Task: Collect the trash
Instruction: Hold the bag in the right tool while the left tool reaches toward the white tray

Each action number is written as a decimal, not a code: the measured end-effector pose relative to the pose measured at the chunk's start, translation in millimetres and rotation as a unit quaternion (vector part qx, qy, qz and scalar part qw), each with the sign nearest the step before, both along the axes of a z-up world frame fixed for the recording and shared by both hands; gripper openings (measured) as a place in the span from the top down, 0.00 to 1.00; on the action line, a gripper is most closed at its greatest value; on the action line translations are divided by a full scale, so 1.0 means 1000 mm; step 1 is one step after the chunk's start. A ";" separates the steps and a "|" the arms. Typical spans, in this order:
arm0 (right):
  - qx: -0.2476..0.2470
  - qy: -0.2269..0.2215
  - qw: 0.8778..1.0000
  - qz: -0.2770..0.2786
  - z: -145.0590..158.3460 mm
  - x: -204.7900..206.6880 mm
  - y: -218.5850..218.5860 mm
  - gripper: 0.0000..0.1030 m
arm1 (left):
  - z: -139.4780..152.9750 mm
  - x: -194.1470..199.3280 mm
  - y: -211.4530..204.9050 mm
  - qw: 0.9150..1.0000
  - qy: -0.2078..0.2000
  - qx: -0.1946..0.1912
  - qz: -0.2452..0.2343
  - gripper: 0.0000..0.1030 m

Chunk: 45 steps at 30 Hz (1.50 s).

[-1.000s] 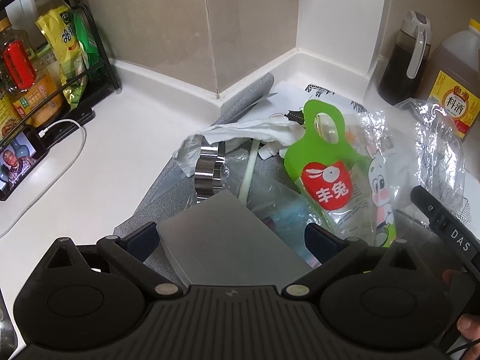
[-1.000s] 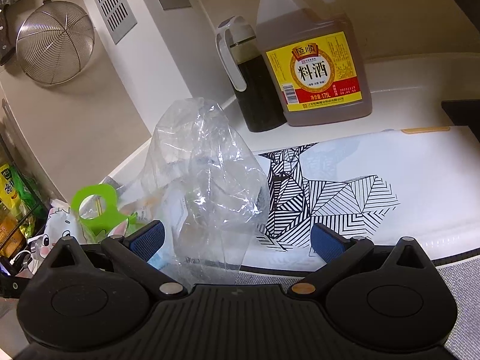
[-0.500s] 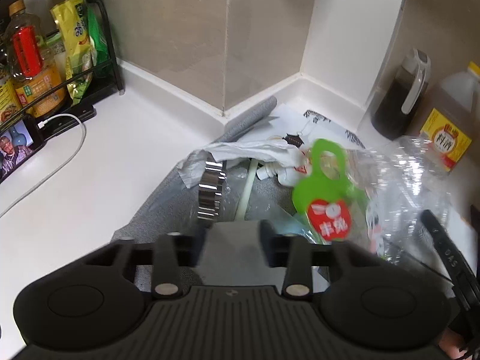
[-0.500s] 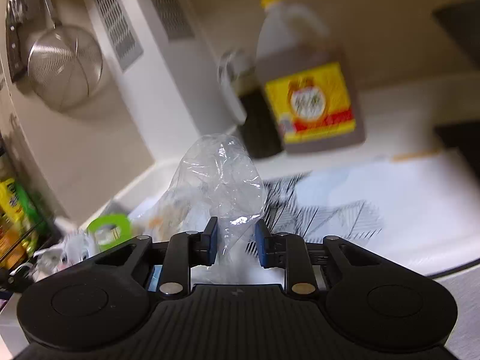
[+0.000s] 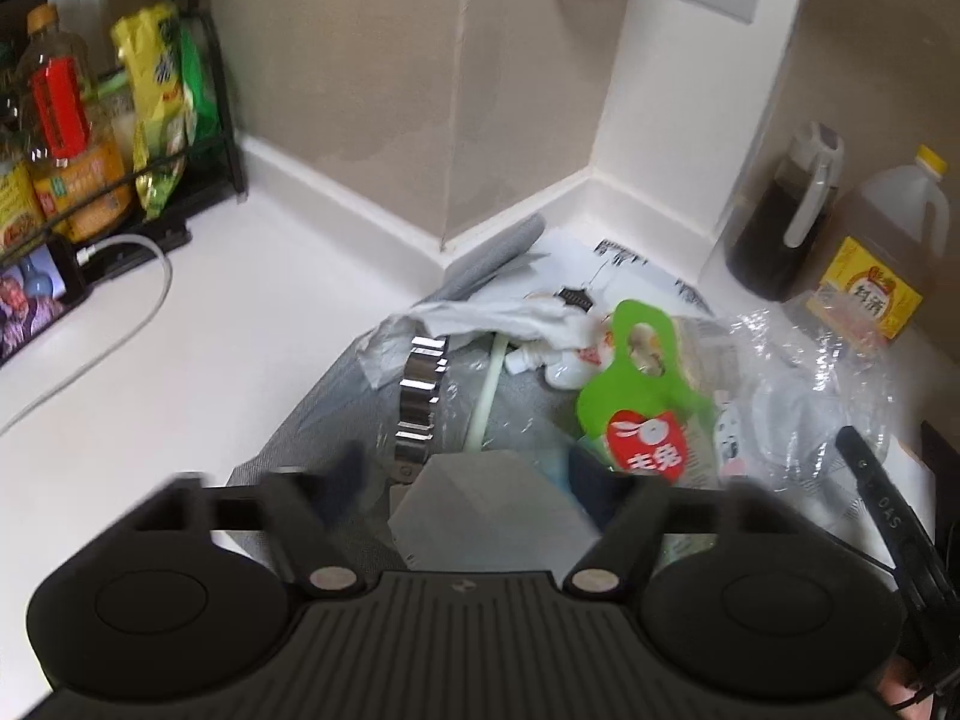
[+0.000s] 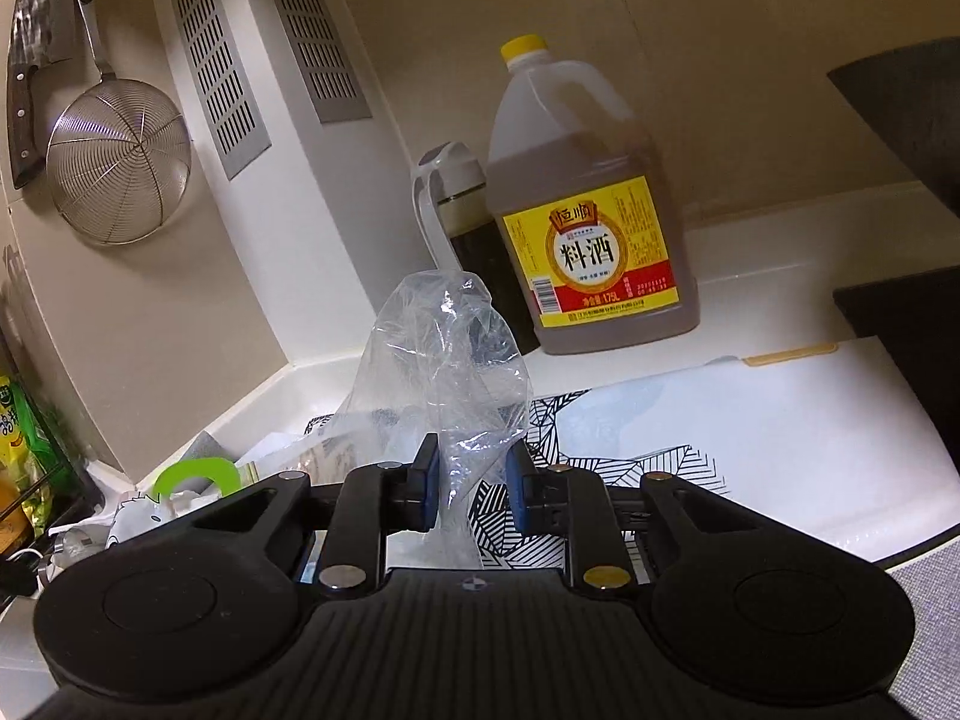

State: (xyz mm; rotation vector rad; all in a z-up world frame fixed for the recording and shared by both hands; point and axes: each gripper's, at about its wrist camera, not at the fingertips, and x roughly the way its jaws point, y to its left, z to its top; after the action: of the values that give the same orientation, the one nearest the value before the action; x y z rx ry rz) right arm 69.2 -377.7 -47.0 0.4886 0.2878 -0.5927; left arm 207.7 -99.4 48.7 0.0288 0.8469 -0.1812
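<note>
The right gripper point(image 6: 469, 489) pinches the clear bag point(image 6: 447, 369), which stands up between its blue pads point(image 6: 427, 491). At 1 o'clock from it is the big jug point(image 6: 591, 222). The left gripper point(image 5: 474, 477) has just been opening; its jaws are wide apart, with a gray card point(image 5: 489, 507) between them, not squeezed. At 12 o'clock lies the trash pile: a green tag point(image 5: 645, 387) and white paper point(image 5: 492, 318) on a gray mat point(image 5: 336, 414).

Black ribbed gripper bodies point(image 6: 471, 483), round side housings, silver pivot screws, blue jaw pads.
</note>
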 end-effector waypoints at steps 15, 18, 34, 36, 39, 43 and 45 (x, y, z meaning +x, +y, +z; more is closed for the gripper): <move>0.041 0.001 0.999 0.001 -0.006 0.001 -0.006 0.77 | -0.006 -0.065 -0.017 0.945 -0.150 0.086 -0.277 0.00; 0.039 0.003 0.999 0.003 -0.006 0.002 -0.005 0.77 | -0.017 -0.059 -0.005 0.941 -0.143 0.082 -0.295 0.00; 0.044 0.012 0.999 0.012 -0.009 0.007 -0.006 0.75 | -0.057 -0.045 -0.009 0.935 -0.124 0.098 -0.318 0.00; 0.045 0.012 0.999 0.013 -0.009 0.007 -0.006 0.75 | -0.058 -0.041 -0.008 0.940 -0.121 0.095 -0.304 0.00; 0.046 0.011 0.999 0.013 -0.009 0.006 -0.006 0.74 | -0.055 -0.035 -0.003 0.946 -0.115 0.077 -0.294 0.00; 0.047 0.011 0.999 0.013 -0.009 0.006 -0.006 0.74 | -0.054 -0.028 0.001 0.946 -0.108 0.065 -0.297 0.00; 0.047 0.011 0.999 0.013 -0.009 0.006 -0.006 0.73 | -0.055 -0.024 0.000 0.947 -0.104 0.063 -0.299 0.00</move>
State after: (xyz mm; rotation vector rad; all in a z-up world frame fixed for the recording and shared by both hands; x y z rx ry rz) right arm 75.6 -383.7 -55.8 0.5690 0.3439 -0.5619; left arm 183.5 -99.8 -6.6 0.4221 0.6171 -0.6826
